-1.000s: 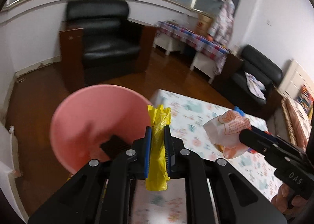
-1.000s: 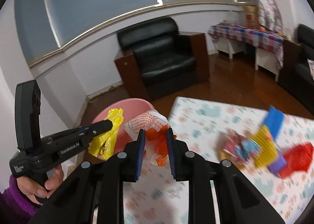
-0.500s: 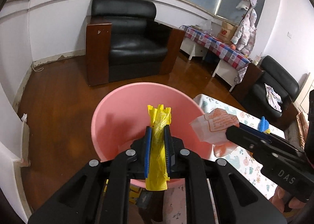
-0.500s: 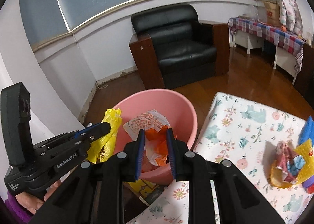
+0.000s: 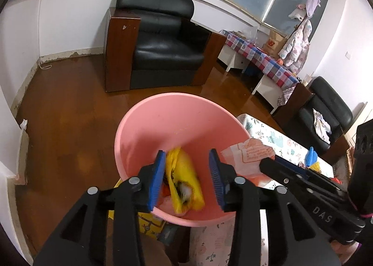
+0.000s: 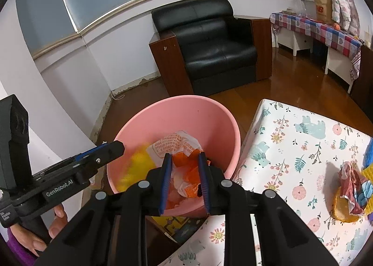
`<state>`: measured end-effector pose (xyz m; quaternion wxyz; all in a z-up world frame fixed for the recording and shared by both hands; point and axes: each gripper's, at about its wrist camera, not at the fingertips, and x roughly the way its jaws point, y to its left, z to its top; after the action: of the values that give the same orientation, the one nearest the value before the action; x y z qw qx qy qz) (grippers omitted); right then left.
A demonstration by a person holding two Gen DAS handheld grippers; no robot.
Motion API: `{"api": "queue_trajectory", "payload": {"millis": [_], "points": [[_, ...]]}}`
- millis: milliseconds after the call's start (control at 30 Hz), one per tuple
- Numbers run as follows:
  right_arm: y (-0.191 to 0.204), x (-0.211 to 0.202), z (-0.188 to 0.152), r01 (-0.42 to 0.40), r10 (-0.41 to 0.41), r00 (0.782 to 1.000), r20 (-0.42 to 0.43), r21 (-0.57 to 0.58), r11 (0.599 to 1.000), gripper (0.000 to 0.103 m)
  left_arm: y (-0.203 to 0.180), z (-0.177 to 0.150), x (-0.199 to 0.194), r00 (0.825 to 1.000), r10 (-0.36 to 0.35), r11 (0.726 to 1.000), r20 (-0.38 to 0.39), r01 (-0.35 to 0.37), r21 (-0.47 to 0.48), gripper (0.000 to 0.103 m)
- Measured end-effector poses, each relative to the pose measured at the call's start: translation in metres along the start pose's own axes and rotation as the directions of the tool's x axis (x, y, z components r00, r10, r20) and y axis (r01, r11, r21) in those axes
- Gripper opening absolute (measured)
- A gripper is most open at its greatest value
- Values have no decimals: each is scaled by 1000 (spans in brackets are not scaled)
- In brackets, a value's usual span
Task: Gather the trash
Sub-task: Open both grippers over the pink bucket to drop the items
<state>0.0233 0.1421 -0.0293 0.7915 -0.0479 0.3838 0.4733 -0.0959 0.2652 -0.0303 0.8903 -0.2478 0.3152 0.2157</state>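
Since the left hand-held gripper has just released the yellow bag, probably still falling, unclench the right hand-held gripper grasping the orange-and-white wrapper at the pink bin's six o'clock.

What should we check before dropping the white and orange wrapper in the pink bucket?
1. Left gripper open, jaws just opened: ok.
2. Yellow bag free of the pads, inside the pink bucket: ok.
3. Right gripper gripping the wrapper: ok.
4. Wrapper above the bucket's opening: ok.
5. Room left in the bucket: ok.
6. More trash waiting on the table: not ok.
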Motion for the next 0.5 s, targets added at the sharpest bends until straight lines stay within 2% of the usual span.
{"api": "queue_trajectory", "payload": {"millis": [67, 200, 333, 433, 500], "points": [[1, 2, 0, 0, 0, 1000, 0, -3, 1000, 23, 2, 2, 1, 1000, 6, 1000, 1, -6, 3, 39], [1, 3, 0, -3, 3, 1000, 1, -7, 1000, 33, -1, 0, 0, 1000, 13, 1000, 1, -13, 7, 39], [2, 3, -2, -11, 11, 1000, 0, -11, 1000, 34, -3, -1, -1, 1000, 13, 1000, 1, -13, 10, 39], [-1, -2, -4, -15, 15, 1000, 9, -5, 1000, 44, -6, -1, -1, 1000, 11, 1000, 0, -11, 17, 39], [-3, -8, -7, -12, 12, 1000, 20, -2, 1000, 44, -10, -2, -2, 1000, 7, 1000, -2, -7, 27, 39]]}}
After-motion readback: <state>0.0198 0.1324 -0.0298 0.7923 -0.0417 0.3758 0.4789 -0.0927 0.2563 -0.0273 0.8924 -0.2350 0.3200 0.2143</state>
